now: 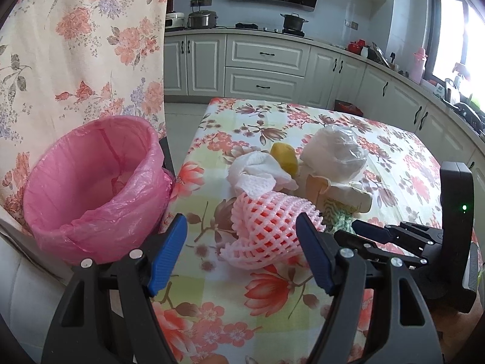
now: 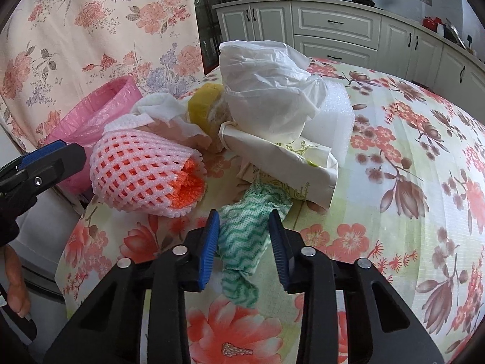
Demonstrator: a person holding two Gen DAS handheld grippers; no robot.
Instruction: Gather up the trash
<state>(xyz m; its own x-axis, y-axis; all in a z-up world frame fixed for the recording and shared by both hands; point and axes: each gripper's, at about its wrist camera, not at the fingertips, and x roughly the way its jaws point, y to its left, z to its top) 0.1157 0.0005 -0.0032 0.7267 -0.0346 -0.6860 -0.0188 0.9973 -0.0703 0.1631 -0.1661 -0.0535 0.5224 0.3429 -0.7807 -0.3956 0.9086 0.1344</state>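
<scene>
On the floral tablecloth (image 2: 409, 157) the trash sits in a loose heap: a pink foam net (image 2: 142, 173), a crumpled white tissue (image 1: 257, 173), a yellow fruit scrap (image 2: 203, 109), a white plastic bag (image 2: 266, 91) and a green-patterned cloth (image 2: 245, 242). The right gripper (image 2: 244, 247) has the cloth between its blue pads, apparently clamped on it, though contact is hard to confirm. The left gripper (image 1: 242, 251) stands apart, framing the foam net. The pink-lined bin (image 1: 91, 182) stands beside the table's left edge.
</scene>
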